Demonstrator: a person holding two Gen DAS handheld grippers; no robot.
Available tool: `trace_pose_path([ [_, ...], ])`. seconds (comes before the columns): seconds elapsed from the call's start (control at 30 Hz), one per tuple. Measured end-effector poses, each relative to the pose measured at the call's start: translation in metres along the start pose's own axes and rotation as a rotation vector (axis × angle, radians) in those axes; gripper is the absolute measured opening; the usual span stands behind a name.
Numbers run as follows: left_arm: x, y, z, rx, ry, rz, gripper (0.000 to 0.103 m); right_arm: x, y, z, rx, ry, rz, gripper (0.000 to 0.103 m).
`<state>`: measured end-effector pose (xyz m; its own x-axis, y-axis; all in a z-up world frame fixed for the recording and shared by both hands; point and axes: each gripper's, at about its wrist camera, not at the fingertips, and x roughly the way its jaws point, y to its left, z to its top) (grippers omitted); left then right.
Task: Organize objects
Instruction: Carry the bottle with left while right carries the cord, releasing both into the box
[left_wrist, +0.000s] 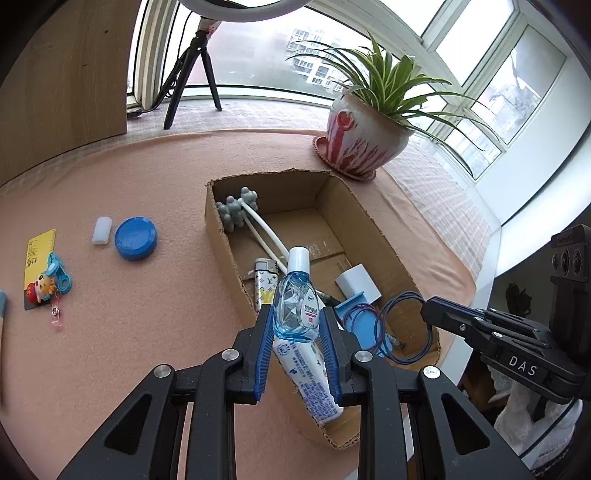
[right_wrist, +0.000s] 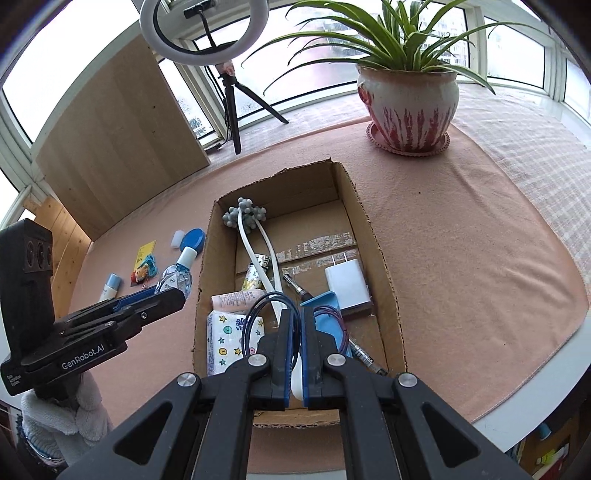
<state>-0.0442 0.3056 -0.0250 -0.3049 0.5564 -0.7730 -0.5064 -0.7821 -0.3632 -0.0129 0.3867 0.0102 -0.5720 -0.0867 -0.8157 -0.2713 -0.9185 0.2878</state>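
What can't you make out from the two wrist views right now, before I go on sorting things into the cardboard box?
- Small clear blue bottle: label print too small to read, left wrist view.
- Looped blue cable: the gripped part is hidden between the shut right gripper pads, right wrist view.
- White printed tube: its near end is covered by the left gripper.
- Open brown cardboard box: near floor is blocked by the right gripper's frame.

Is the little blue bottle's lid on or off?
On. The white cap sits on top of the little blue bottle, held upright in the left tool.
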Motion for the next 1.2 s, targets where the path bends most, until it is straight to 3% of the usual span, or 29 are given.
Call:
trace_pose_path([
  [0.5,0.015,-0.027,0.009,0.037,-0.007,0.007,0.028,-0.001,-0.017,0.0,0.014,0.005,0.008,0.004],
  [0.53,0.014,-0.027,0.009,0.034,-0.007,0.015,0.031,-0.001,-0.018,0.001,0.016,0.005,0.01,0.004],
  [0.57,0.014,-0.027,0.01,0.031,-0.006,0.02,0.044,-0.001,-0.019,0.002,0.019,0.006,0.018,0.004],
  [0.6,0.013,-0.026,0.01,0.031,-0.013,0.021,0.05,-0.001,-0.019,0.002,0.026,0.008,0.026,0.005],
  [0.63,0.011,-0.026,0.01,0.035,-0.021,0.029,0.05,-0.001,-0.021,0.003,0.038,0.008,0.035,0.01],
  [0.73,0.007,-0.026,0.01,0.044,-0.029,0.045,0.05,-0.001,-0.024,0.003,0.075,0.003,0.034,0.051],
  [0.77,0.006,-0.025,0.01,0.042,-0.032,0.051,0.05,-0.003,-0.025,0.003,0.084,-0.013,0.031,0.054],
  [1.2,-0.027,-0.008,0.007,0.052,-0.09,0.15,0.05,0.001,-0.006,0.006,0.056,-0.015,0.026,0.056],
])
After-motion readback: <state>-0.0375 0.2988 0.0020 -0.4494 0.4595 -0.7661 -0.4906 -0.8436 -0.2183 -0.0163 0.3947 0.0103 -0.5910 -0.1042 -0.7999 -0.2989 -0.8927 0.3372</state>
